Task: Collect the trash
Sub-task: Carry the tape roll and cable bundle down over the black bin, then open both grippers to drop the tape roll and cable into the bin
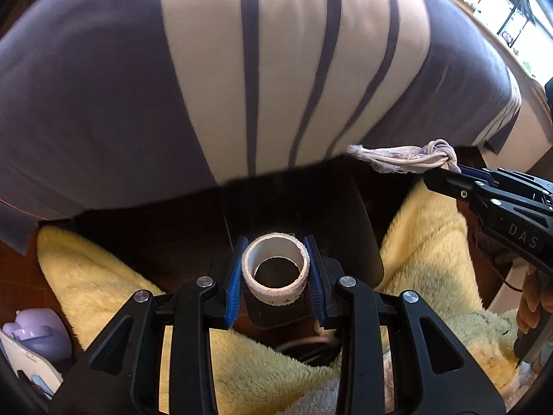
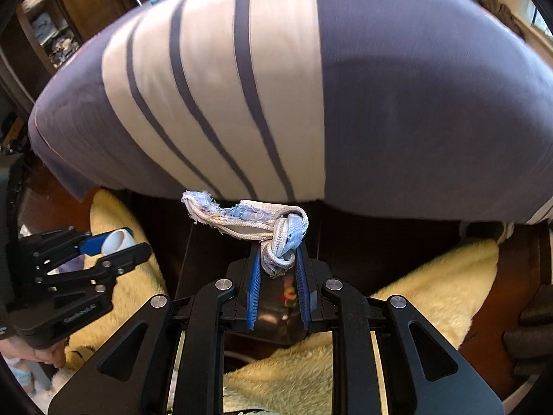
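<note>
- Left wrist view is showing the left gripper [image 1: 275, 269] clamping a white tape roll [image 1: 275, 269], its blue pads [image 1: 232, 288] pressing on either side of the ring.
- Right wrist view is showing the right gripper [image 2: 278, 269] pinching a knotted, frayed zipper scrap [image 2: 255, 223], the loose end trailing off to the left.
- Both pieces of trash are hanging over a dark bin [image 1: 304, 204] between a yellow fleecy blanket [image 1: 96, 276] and a striped cushion [image 1: 242, 69].
- Judging by this, the carrying step is ending and the drop is coming.
- Next, each claw is needing to sit squarely over the dark opening before letting go, so nothing is landing on the blanket.
</note>
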A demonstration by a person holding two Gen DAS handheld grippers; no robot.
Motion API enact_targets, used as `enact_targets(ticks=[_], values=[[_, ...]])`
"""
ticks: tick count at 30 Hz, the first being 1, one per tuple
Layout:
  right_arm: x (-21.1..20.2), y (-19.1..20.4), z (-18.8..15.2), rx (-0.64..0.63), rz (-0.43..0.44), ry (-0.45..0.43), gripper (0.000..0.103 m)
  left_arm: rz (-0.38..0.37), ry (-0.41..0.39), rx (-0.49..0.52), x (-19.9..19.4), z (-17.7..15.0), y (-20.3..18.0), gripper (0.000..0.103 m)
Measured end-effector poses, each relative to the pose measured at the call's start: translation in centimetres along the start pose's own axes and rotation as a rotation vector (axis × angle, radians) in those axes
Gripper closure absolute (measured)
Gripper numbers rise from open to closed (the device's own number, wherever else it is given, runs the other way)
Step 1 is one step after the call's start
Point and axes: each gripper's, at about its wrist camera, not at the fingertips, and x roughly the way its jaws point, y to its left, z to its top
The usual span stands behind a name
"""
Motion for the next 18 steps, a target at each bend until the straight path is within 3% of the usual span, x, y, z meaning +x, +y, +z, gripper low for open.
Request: enact_targets(ticks=[6,16,18], values=[[3.5,0.1,-0.6,0.019,0.039,0.115,0.083,-0.037,0.094,0.006,2.9,-0.6,-0.2,0.072],[5.4,0.1,0.8,0.040,0.044,0.152,0.080,-0.064,0.161,0.018,4.7,-0.7,-0.5,0.071],[5.5,0.0,0.7,0.046,0.049,0.151,0.073,-0.062,0.165,0.019,4.7,-0.7,-0.5,0.069]])
